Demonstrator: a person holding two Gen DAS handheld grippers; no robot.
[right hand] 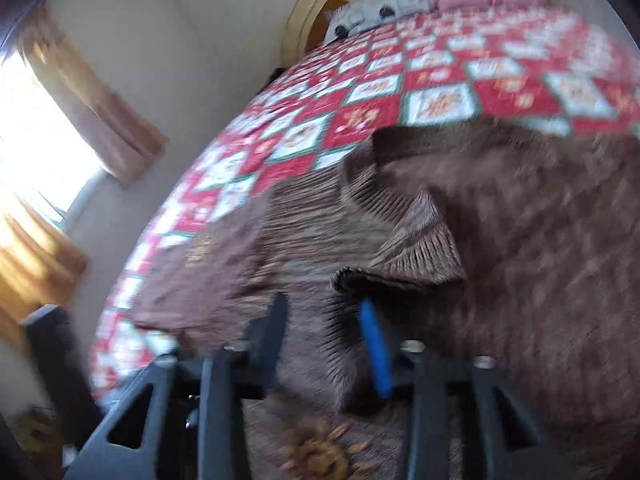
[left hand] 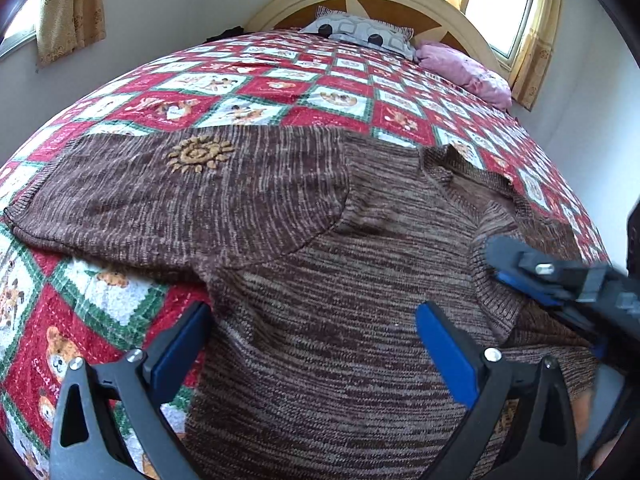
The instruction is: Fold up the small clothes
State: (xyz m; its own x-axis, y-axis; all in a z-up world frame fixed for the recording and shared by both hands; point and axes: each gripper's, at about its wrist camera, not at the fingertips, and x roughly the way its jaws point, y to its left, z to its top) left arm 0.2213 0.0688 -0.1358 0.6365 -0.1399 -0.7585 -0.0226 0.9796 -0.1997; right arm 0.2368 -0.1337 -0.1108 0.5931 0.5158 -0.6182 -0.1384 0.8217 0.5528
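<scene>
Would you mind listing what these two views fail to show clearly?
- Left wrist view: the sweater runs off the bottom edge, so its hem is cut off.
- Left wrist view: the right gripper sits at the frame edge; its grip is unclear.
- Right wrist view: motion blur smears the quilt pattern and sweater knit.
</scene>
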